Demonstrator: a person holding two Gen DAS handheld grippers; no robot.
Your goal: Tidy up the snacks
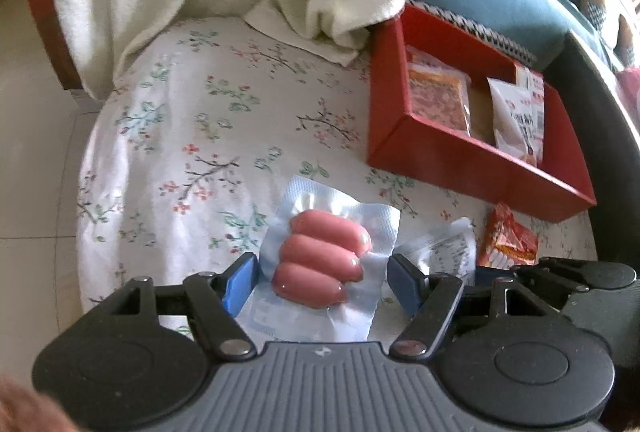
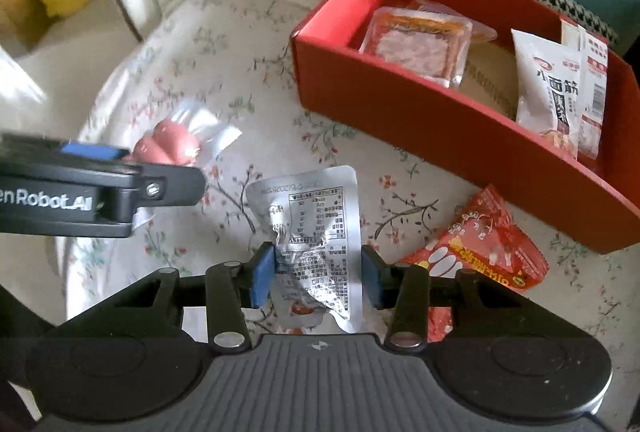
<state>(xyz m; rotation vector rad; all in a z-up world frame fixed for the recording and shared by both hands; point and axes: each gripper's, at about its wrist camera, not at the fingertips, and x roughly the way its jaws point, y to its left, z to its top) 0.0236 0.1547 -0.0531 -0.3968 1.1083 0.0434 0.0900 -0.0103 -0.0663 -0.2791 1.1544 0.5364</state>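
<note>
Sausage pack (image 2: pixel 176 145) blurred, half hidden behind left tongs (image 2: pixel 120 175).

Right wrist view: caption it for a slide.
Right gripper straddles a silver pouch on the floral cloth, beside the red box.

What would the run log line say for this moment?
left gripper: around sausage pack | right gripper: shut on silver pouch | red box: partly filled

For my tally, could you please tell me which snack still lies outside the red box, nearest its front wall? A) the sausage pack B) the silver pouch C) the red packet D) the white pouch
C: the red packet lies on the floral cloth just below the red box.
</note>
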